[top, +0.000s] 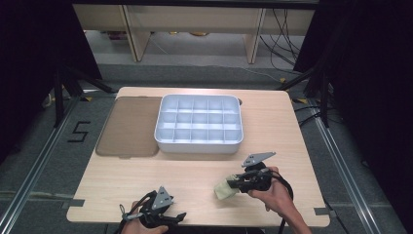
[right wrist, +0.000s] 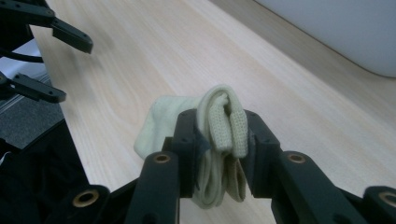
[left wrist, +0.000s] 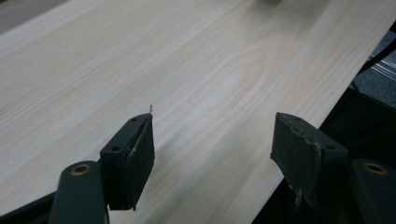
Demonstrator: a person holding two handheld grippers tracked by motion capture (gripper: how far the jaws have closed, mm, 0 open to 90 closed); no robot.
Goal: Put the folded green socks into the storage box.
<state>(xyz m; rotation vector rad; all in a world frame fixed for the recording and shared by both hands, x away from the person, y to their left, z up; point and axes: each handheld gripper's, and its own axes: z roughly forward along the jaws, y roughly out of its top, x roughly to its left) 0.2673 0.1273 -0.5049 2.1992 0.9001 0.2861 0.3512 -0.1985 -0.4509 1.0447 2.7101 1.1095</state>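
One pale yellow ribbed sock, folded double between hand-held gripper pads

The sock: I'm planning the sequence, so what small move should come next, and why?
Probably carry the folded sock, clamped in the right gripper, toward the white divided tray. Its compartments look empty, and the left gripper stands open over bare table.
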